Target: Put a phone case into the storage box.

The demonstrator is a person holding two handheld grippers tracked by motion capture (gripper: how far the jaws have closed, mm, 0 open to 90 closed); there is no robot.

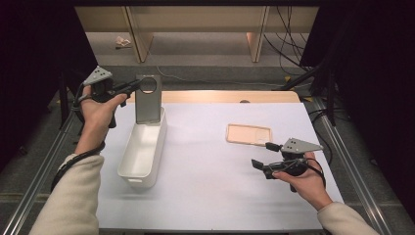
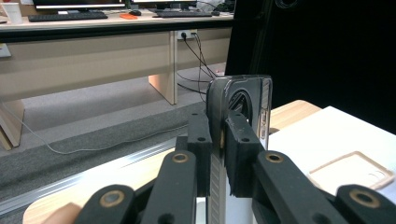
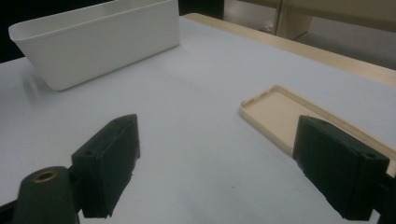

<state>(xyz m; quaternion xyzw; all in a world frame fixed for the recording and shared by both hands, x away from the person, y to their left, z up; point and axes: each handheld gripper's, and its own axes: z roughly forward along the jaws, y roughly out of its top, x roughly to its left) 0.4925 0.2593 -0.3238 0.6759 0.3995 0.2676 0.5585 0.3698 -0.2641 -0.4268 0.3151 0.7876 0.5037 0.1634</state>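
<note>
Bin: white bin [image 1: 143, 152] is standing under the left claw [image 1: 138, 86], phone's lower end dipping inside.
Left claw: clamping the grey phone [image 1: 148, 100] upright.
Right claw [image 1: 263, 155]: gaping wide, beige case [image 1: 248, 134] just ahead, bare bench [image 1: 205, 191] around.

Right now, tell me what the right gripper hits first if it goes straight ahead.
Probably nothing soon: the right gripper points left across bare table. The case lies off to its side; the bin is farther on, though depth is unclear.

White table [image 1: 210, 196], white bin [image 1: 143, 149], beige phone case [image 1: 248, 134]
</note>
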